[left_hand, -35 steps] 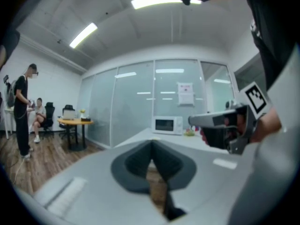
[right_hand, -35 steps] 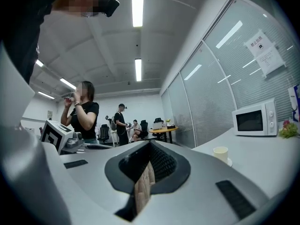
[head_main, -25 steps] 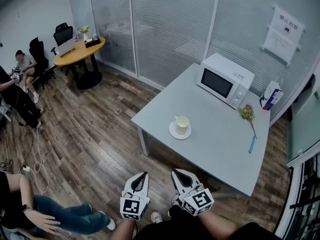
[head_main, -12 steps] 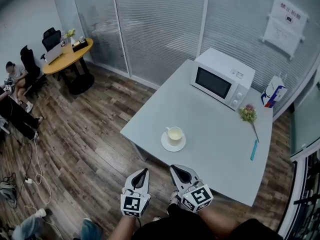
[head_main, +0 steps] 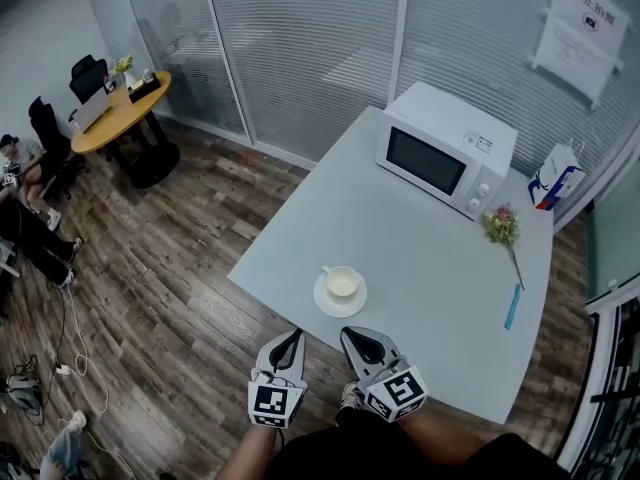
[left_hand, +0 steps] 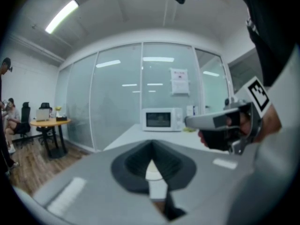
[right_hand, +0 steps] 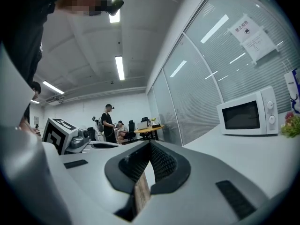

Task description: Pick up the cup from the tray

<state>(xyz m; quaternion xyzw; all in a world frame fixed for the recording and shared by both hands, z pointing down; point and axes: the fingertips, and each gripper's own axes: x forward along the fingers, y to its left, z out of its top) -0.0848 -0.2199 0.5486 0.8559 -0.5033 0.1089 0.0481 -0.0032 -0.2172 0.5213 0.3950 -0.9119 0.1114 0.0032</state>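
Note:
A white cup (head_main: 341,282) stands on a round white tray (head_main: 340,301) near the front edge of the pale grey table (head_main: 420,258). My left gripper (head_main: 288,342) and right gripper (head_main: 360,345) hover side by side just short of that edge, below the tray, touching nothing. Both are shut with nothing between their jaws. In the left gripper view the jaw tips (left_hand: 152,150) meet, and the right gripper (left_hand: 220,125) shows at the side. The right gripper view shows its own jaws (right_hand: 149,149) closed; the cup is hidden there.
A white microwave (head_main: 445,162) sits at the table's far side, with a small flower (head_main: 500,226), a blue pen (head_main: 514,306) and a carton (head_main: 556,185) to its right. Glass partitions stand behind. A round wooden table (head_main: 120,115), chairs and seated people are at far left.
The view has moved closer to the table: cup and tray now lie nearer my grippers. Both grippers stay shut and keep their place in the frame.

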